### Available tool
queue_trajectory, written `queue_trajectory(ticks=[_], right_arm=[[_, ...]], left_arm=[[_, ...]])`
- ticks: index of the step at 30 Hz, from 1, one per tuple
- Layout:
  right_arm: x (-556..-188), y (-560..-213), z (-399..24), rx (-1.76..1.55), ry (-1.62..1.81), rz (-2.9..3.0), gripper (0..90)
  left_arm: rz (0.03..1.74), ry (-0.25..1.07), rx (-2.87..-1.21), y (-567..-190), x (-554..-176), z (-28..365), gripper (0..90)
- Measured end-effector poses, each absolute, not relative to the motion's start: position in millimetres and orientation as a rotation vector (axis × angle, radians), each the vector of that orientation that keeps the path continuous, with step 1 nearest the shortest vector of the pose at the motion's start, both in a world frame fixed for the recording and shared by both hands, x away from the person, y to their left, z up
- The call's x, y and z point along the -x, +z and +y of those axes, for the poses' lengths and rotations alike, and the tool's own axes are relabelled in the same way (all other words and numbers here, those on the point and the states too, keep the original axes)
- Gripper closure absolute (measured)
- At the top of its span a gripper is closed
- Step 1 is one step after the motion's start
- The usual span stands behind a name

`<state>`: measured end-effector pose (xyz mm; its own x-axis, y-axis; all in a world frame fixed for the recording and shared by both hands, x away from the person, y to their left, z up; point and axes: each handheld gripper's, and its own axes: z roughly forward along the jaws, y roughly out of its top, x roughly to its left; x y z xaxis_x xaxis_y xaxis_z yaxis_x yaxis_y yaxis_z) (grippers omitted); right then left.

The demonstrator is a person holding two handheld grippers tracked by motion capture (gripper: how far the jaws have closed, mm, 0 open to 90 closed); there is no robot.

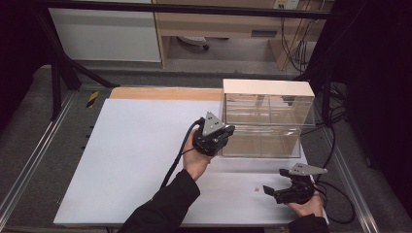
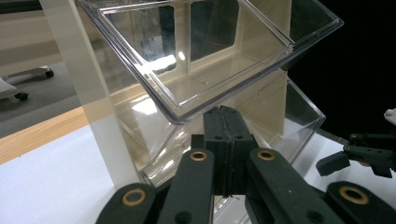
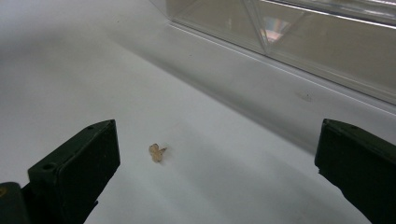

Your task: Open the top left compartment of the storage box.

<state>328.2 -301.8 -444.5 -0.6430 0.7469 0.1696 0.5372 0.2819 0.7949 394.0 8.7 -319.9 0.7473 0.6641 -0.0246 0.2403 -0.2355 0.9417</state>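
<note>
1. The right gripper [image 3: 215,158] is hovering wide open and holding nothing, and the tiny tan earring stud [image 3: 157,152] is lying on the white table [image 1: 136,160] ahead, nearer its left jaw.
2. The left gripper [image 2: 226,140], clamped shut on nothing, is pointing at the clear acrylic bin [image 2: 196,79], farther from the stud.

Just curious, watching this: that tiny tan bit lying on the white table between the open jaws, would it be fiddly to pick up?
Probably. The tan bit looks tiny and light beside the right gripper, so a nudge could flick it away. Its lobed shape probably won't roll far.
</note>
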Motion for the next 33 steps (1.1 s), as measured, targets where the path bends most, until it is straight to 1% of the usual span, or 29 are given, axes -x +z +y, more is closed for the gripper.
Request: queue_trajectory(ticks=[33], right_arm=[[-328.4, -445.3, -301.5, -1.182, 1.269, 2.326, 0.9]], left_arm=[[0.674, 0.496, -1.730, -292.7, -394.9, 10.6, 90.0]])
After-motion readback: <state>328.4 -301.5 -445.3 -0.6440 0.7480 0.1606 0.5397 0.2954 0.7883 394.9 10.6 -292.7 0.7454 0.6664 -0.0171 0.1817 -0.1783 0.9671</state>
